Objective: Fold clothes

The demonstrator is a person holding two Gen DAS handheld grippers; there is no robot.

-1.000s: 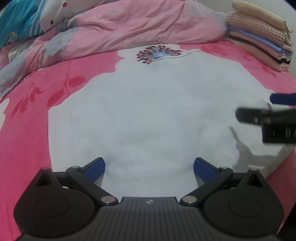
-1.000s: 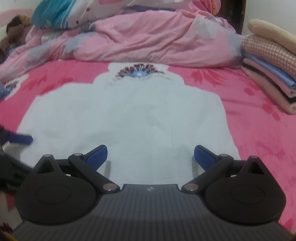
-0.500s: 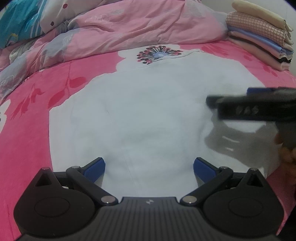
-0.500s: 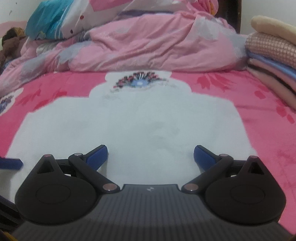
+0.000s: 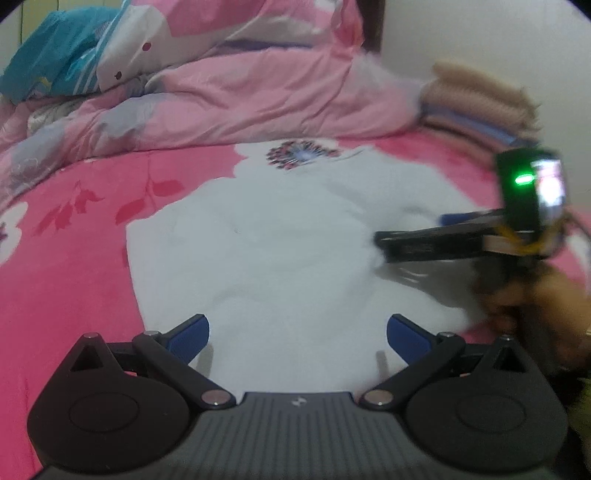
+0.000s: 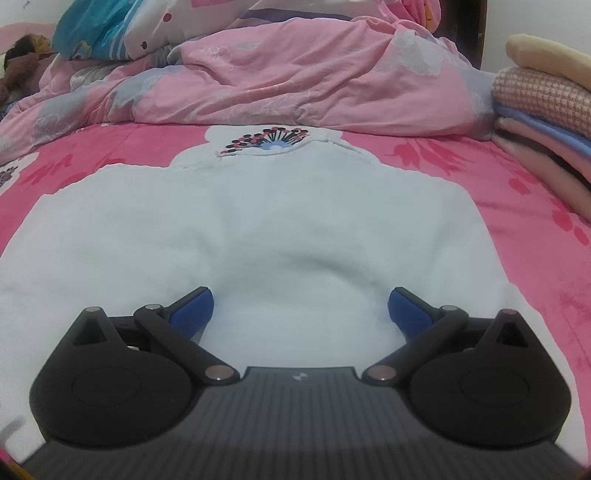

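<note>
A white garment (image 5: 280,236) lies spread flat on the pink bedspread (image 5: 66,266), its collar at the far end. My left gripper (image 5: 298,332) is open, low over the garment's near hem, with nothing between its fingers. To the right in the left wrist view, the blurred right gripper (image 5: 410,234) reaches sideways over the garment's right side, held by a hand (image 5: 535,295). In the right wrist view my right gripper (image 6: 301,310) is open just above the white garment (image 6: 295,221), its blue pads (image 6: 194,310) straddling a raised hump of cloth.
A crumpled pink duvet (image 6: 295,74) and a blue-and-white pillow (image 6: 96,33) lie across the far side of the bed. A stack of folded clothes (image 6: 546,110) stands at the far right. Pink bedspread (image 6: 528,206) shows on both sides of the garment.
The right gripper has swung left over the garment's right side and dropped closer to the cloth. The left view has shifted and now blurs. Both grippers remain open.
</note>
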